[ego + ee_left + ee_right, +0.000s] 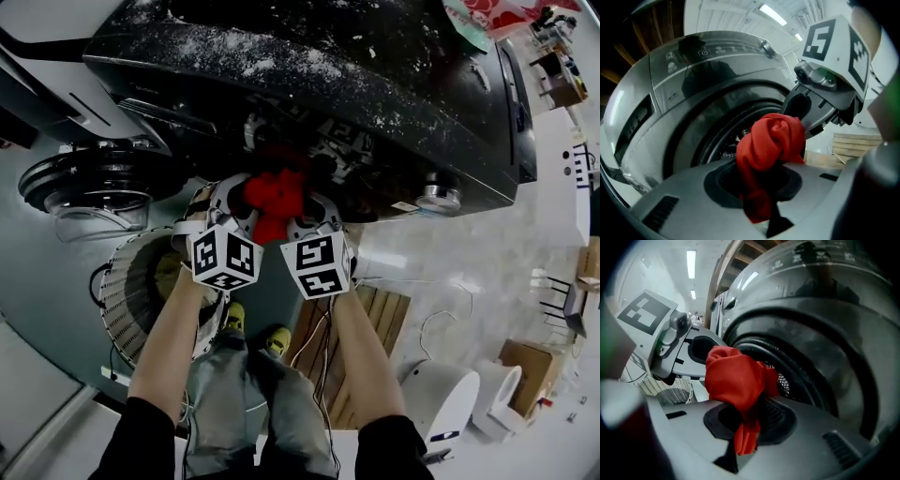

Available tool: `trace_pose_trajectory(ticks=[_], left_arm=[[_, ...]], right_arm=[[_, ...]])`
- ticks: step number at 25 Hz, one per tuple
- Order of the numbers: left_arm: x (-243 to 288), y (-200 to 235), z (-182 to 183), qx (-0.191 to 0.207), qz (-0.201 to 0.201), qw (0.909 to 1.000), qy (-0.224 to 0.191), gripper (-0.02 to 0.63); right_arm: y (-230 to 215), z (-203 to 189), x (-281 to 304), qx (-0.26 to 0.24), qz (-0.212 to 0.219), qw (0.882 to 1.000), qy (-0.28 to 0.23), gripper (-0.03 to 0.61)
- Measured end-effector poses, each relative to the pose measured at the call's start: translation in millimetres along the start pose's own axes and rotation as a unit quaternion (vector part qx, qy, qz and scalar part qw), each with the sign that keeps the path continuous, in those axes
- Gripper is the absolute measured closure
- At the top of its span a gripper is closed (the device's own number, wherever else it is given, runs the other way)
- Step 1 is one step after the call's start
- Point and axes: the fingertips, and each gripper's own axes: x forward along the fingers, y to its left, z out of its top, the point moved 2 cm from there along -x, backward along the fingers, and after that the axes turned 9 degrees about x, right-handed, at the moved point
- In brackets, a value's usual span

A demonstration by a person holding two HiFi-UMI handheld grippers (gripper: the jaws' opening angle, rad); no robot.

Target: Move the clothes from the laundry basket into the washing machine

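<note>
Trousers (234,403) in grey and a pair of yellow shoes (277,339) lie nearest, at the bottom of the head view, with the person's two bare forearms (361,347) reaching forward above them. On the floor under the left forearm, just left of the shoes, stands the white mesh laundry basket (127,291). I cannot tell what it holds. A wooden pallet (380,319) lies on the floor to the right of the shoes, partly under the right forearm.

Further out, the left gripper (246,195) and the right gripper (314,204) sit side by side with their marker cubes almost touching. Both are closed narrowly on the same red garment (277,197). In each gripper view the cloth is pinched down in the slot between that gripper's jaws. A bunched knot of it rises above them and a short tail hangs below. The other gripper's jaws bite the far side of the knot.

The garment is held in the air just in front of the washing machine (309,66), level with its round opening (724,136). The perforated drum shows behind the cloth. The cloth has not passed the dark rubber rim. The machine's round glass door (89,183) stands swung open at the left, beyond the basket.
</note>
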Motion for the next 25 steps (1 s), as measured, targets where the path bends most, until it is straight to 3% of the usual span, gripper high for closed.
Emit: trace_pose_trajectory(ticks=[11, 17, 25], left_arm=[[80, -5, -34, 0.062, 0.048, 0.9966, -0.026, 0.509], [115, 5, -47, 0.071, 0.072, 0.9943, -0.034, 0.509], [154, 15, -64, 0.046, 0.08, 0.9941, -0.057, 0.508]], right_arm=[[-35, -29, 69, -0.027, -0.066, 0.996, -0.047, 0.517], [-47, -27, 104, -0.037, -0.084, 0.994, -0.067, 0.517], [-66, -23, 139, -0.056, -0.097, 0.988, -0.109, 0.516]])
